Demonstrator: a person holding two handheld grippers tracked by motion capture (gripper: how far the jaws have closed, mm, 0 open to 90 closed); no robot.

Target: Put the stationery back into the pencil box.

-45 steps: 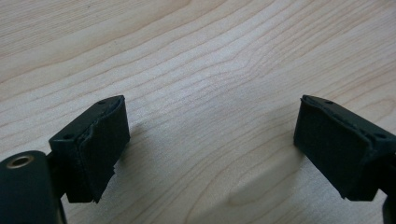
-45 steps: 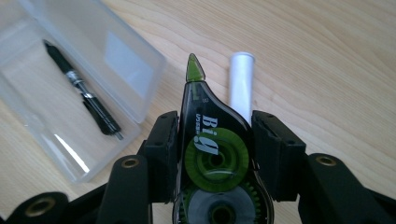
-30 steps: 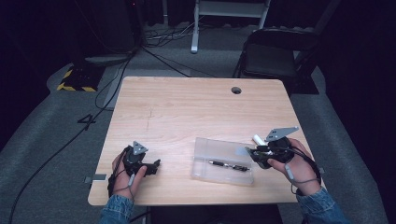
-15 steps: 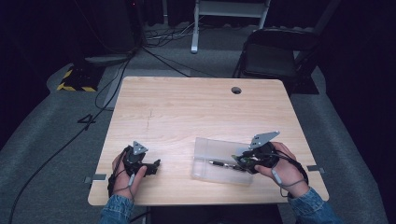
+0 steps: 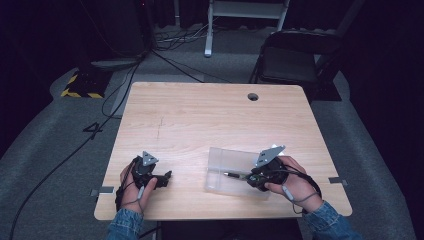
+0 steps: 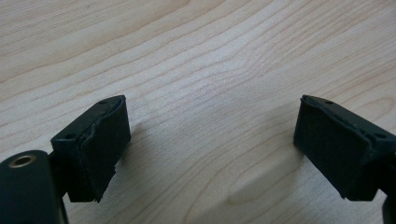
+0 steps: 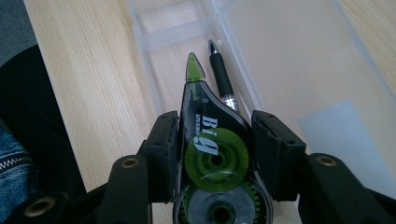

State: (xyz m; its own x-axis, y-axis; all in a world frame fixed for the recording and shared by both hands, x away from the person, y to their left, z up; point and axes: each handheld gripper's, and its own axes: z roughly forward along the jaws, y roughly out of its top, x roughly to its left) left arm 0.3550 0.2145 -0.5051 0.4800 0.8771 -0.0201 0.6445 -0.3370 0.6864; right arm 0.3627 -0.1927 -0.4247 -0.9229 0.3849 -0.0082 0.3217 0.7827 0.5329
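Right now your right gripper [image 5: 251, 178] clamps a green and black correction tape dispenser [image 7: 212, 149] between both jaws, its pointed tip aimed into the clear plastic tray [image 5: 227, 161]. That tray sits near the table's [image 5: 210, 120] near edge, right of centre, and your right gripper hovers over its right end. Just beside the dispenser's tip, a black pen [image 7: 222, 79] lies in the tray's narrow compartment. Your left gripper [image 5: 162, 178] rests on the bare wood at the near left, jaws spread wide around nothing.
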